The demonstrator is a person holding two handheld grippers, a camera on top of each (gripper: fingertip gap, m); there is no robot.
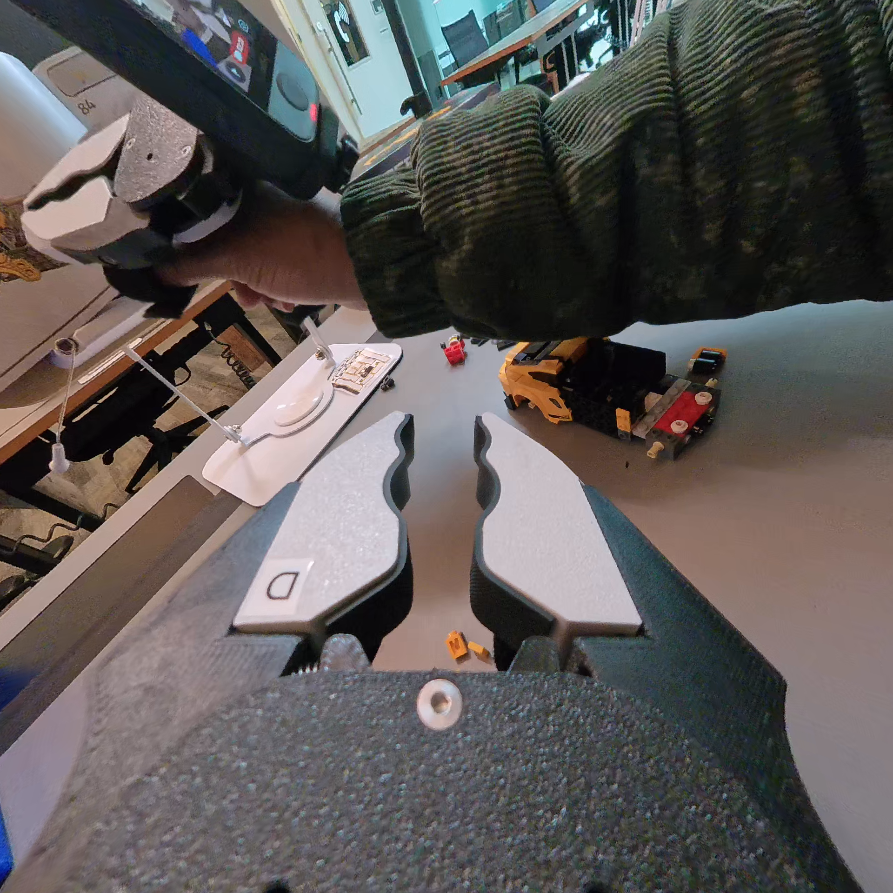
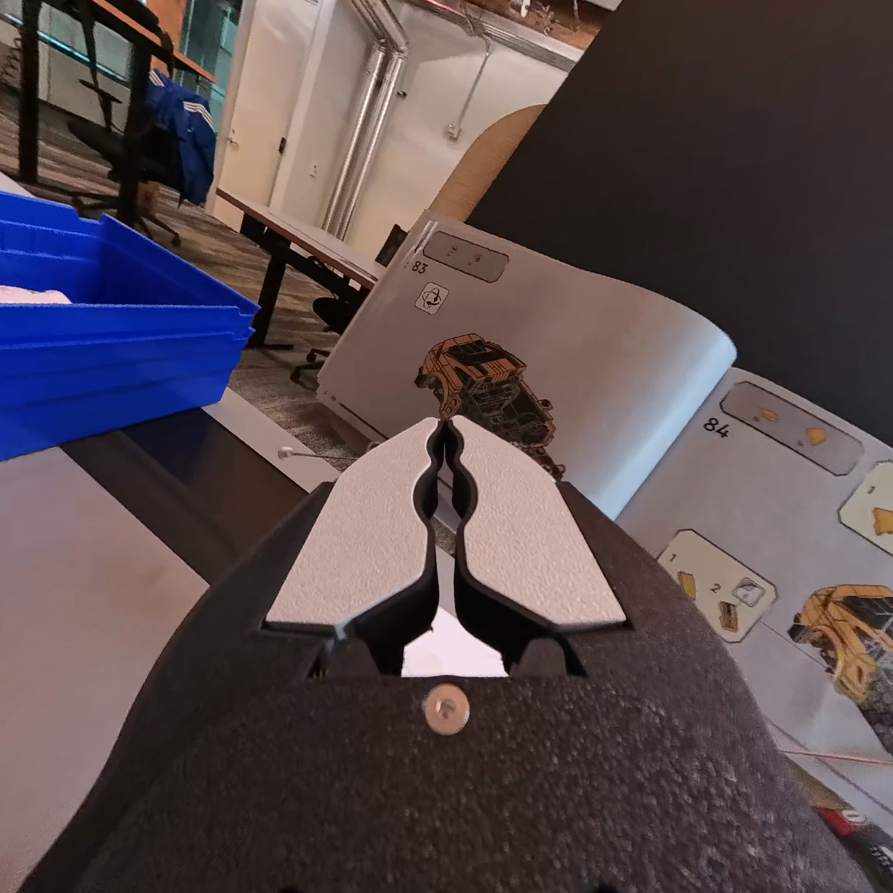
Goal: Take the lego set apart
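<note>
The yellow and black lego car lies partly stripped on the grey table in the left wrist view, with its red and grey chassis end bare. My left gripper is open and empty, above the table to the left of the car. My right gripper is shut with its fingertips together in front of an open instruction booklet; I see nothing between its pads. It also shows in the left wrist view, raised at the upper left, held by a hand in a green sleeve.
Loose pieces lie around: a small red one, a black and orange one, two small orange ones under my left gripper. A white flat stand with thin rods sits at the table's left edge. A blue bin stands left of the booklet. Spacing between my two grippers at the tips: around 25 cm.
</note>
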